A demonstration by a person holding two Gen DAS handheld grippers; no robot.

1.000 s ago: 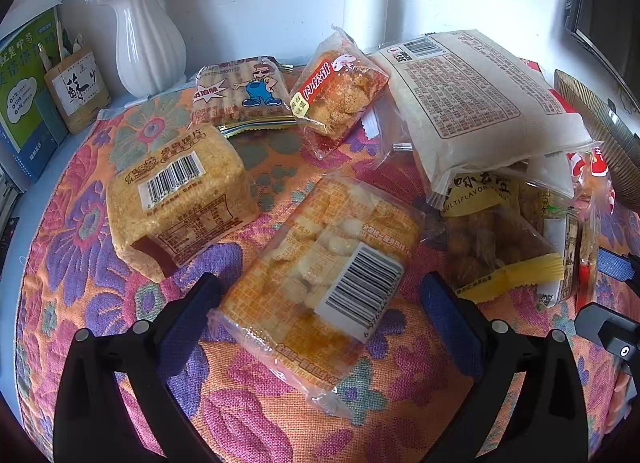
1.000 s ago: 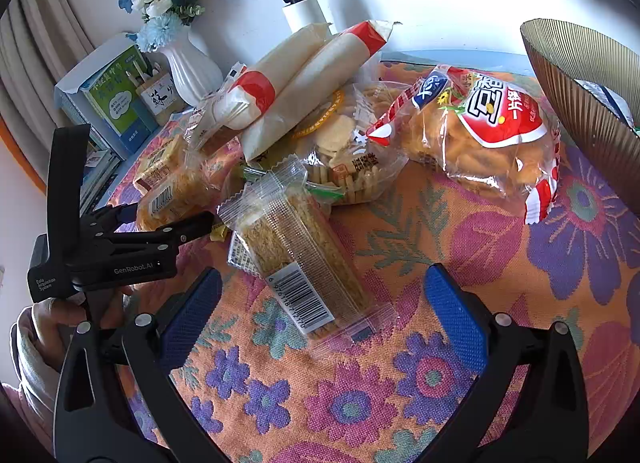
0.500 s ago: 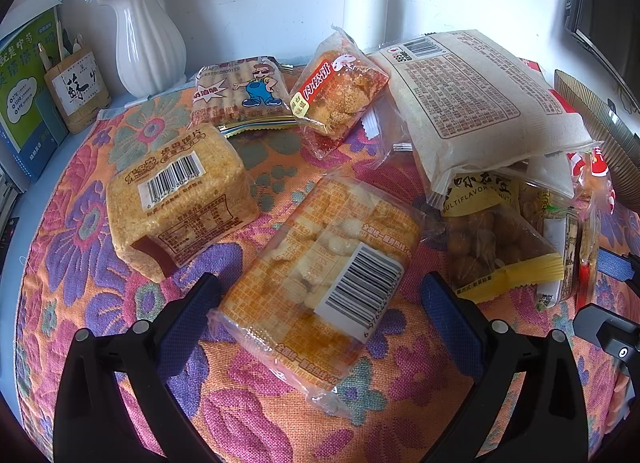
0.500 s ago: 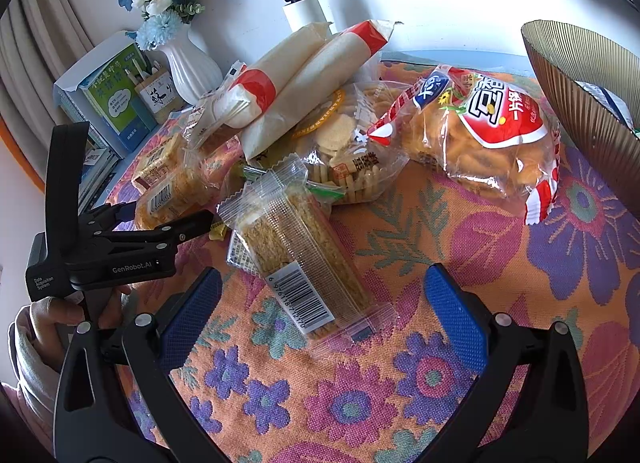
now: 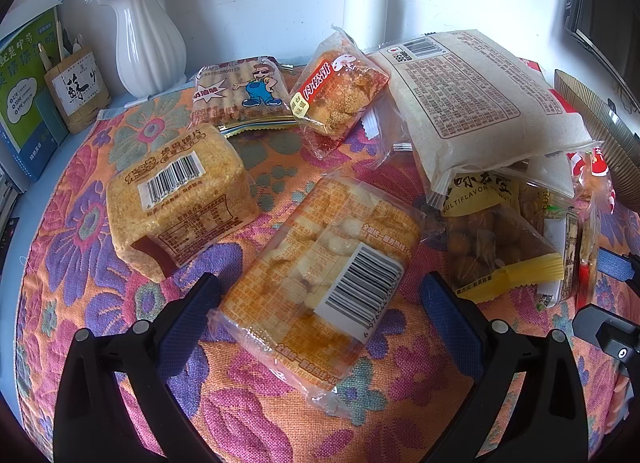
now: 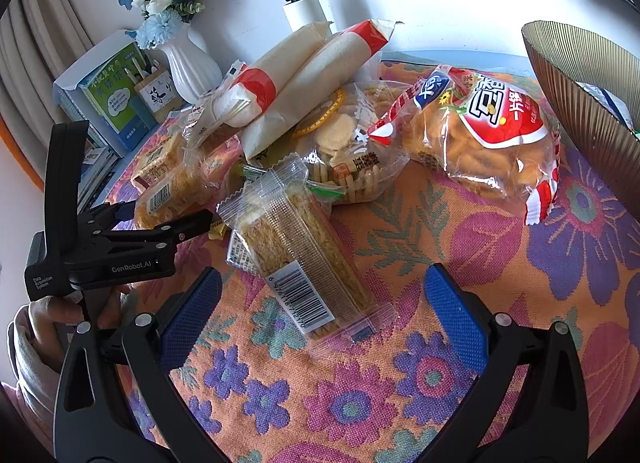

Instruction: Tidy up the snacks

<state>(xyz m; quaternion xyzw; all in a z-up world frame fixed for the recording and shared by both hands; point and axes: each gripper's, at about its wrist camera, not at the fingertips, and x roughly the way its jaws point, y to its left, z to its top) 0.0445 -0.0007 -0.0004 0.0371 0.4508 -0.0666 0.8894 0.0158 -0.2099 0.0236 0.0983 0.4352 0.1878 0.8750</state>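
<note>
Fingers (image 5: 192,315) of the left gripper (image 5: 320,315) spread wide around an orange barcoded snack pack (image 5: 320,283); right gripper (image 6: 324,319) likewise released around a clear-wrapped cracker bar (image 6: 304,255) on the floral desk (image 6: 440,223).

**Tight on my left, open cloth on my right**

My left gripper (image 5: 318,313) sits with its jaws spread wide around the orange barcode packet (image 5: 320,283), so nothing blocks a straight approach there. Just left of it lies the toast pack (image 5: 176,199); just right, the peanut bag (image 5: 496,247) under the big white bag (image 5: 476,103) walls that side. A bare strip of tablecloth (image 5: 272,167) runs between them towards the red pastry packet (image 5: 340,91).

My right gripper (image 6: 320,317) straddles the clear biscuit bar (image 6: 300,255). To its right the cloth lies free as far as the red chip bag (image 6: 488,135) and the ribbed basket (image 6: 580,103). The left gripper crowds its left.
</note>
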